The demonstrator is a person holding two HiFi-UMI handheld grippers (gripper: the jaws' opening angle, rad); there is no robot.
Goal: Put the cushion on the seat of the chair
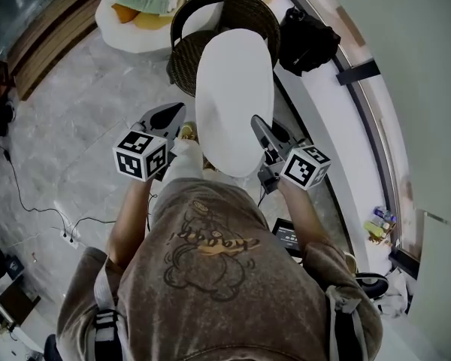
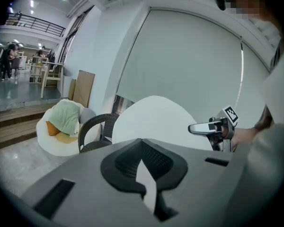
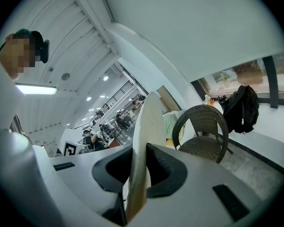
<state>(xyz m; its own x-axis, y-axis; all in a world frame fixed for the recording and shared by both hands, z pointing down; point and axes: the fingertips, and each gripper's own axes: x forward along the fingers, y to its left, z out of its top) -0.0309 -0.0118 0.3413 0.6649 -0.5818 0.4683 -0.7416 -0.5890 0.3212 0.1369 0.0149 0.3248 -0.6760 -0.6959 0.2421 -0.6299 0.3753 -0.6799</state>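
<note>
A white oval cushion [image 1: 233,104] hangs between my two grippers, tilted on edge, in front of me. My left gripper [image 1: 177,115] is at its left edge, and in the left gripper view [image 2: 146,176] a white sliver of the cushion [image 2: 156,119] is pinched between the shut jaws. My right gripper [image 1: 259,126] is shut on the right edge, and the cushion [image 3: 144,136] rises edge-on from between its jaws [image 3: 135,174]. The dark wicker chair [image 1: 225,10] stands just beyond the cushion, its seat partly hidden behind it. The chair [image 3: 203,126] is empty in the right gripper view.
A white lounger [image 1: 139,17] with a green cloth lies behind the chair to the left. A black backpack [image 1: 308,40] rests on the ledge at the right. Cables [image 1: 30,201] trail over the marble floor at the left. A wooden step [image 1: 52,36] runs along the far left.
</note>
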